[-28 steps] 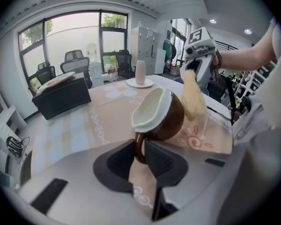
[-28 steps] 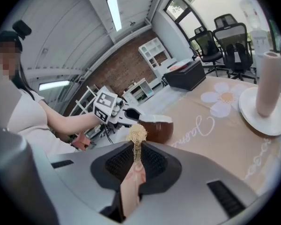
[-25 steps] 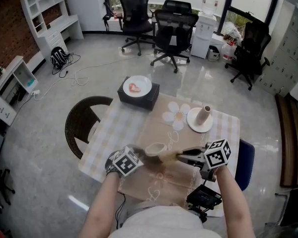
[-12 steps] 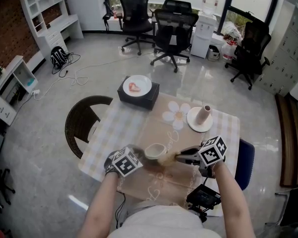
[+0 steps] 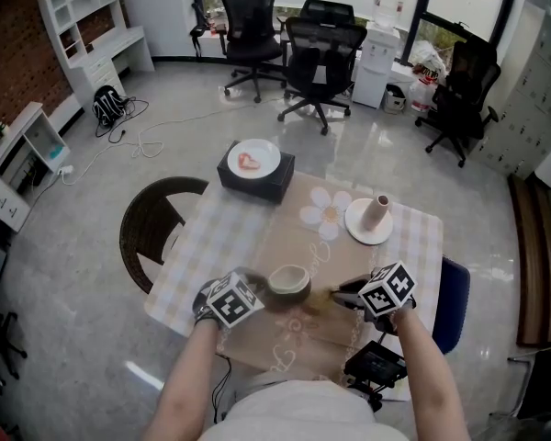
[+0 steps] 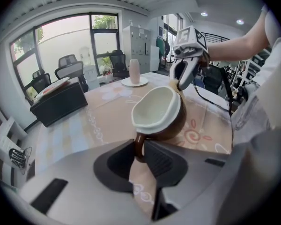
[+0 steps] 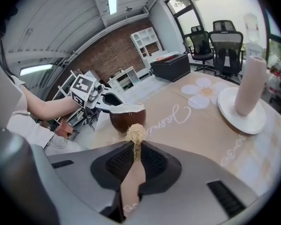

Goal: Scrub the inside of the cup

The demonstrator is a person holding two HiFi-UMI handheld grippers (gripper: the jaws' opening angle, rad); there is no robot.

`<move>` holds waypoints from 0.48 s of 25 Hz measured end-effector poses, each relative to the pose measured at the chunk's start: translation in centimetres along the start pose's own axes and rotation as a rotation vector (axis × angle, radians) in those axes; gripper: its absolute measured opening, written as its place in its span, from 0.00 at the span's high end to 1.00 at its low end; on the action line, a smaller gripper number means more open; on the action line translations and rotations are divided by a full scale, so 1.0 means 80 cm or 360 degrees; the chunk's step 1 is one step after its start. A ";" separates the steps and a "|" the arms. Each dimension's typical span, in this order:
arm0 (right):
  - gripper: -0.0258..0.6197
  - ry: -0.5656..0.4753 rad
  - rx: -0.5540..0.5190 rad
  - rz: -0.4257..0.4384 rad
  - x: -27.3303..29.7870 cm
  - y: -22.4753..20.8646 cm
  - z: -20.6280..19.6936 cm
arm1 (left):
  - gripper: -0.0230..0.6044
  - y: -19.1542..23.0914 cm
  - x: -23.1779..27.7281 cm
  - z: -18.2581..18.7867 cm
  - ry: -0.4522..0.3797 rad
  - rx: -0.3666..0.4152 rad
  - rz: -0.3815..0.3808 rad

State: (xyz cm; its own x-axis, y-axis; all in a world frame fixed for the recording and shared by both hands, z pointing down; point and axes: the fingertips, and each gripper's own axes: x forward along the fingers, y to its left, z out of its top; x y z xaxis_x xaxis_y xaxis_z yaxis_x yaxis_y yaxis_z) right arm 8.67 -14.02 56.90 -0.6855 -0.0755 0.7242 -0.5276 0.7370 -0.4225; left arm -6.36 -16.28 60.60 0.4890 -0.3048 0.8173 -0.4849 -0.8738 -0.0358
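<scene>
Head view: a table (image 5: 257,232) under a beige patterned cloth fills the middle. Near its front edge the left gripper (image 5: 262,290) meets the brown cup (image 5: 289,283), whose white inside faces upward. The right gripper (image 5: 336,294) points at the cup from the other side, its tip close to the cup but apart from it. Farther back, a white plate (image 5: 360,230) carries an upright pale cylinder (image 5: 379,211), and a black box (image 5: 266,184) has a plate (image 5: 254,159) on top.

Left gripper view: the left gripper (image 6: 140,149) has its jaws pressed together on the cup's dark handle (image 6: 138,146). The cup (image 6: 159,114) tilts, its mouth turned up and to the left. Behind its rim, the right gripper (image 6: 178,84) holds a straw-coloured fibre scrubber (image 6: 173,84) just beside the cup, outside its mouth.

Right gripper view: the right gripper (image 7: 135,151) is clamped narrowly on the fibre scrubber (image 7: 136,134), whose tuft sticks out past the fingertips. The cup (image 7: 126,117) sits just beyond the tuft; whether they touch cannot be told. The left gripper (image 7: 113,108) grips the cup from the far left side.
</scene>
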 end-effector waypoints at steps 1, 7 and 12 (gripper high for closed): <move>0.89 -0.0021 -0.0005 -0.0050 -0.005 -0.001 0.002 | 0.86 -0.001 0.000 -0.001 0.0001 -0.0004 -0.0007; 0.89 -0.0178 -0.0079 -0.0397 -0.038 0.000 0.024 | 0.86 -0.005 -0.005 0.006 -0.0020 -0.0082 -0.0041; 0.89 -0.0358 -0.0151 -0.0643 -0.052 0.001 0.049 | 0.86 -0.003 -0.016 0.030 -0.0183 -0.0290 -0.0123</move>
State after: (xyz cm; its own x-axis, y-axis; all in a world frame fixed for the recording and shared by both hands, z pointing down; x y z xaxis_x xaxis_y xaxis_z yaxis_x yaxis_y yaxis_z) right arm 9.51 -16.26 51.72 -0.5319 -0.5050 0.6797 -0.7336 0.6757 -0.0721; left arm -5.17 -16.58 58.16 0.6043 -0.2897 0.7422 -0.5604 -0.8167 0.1375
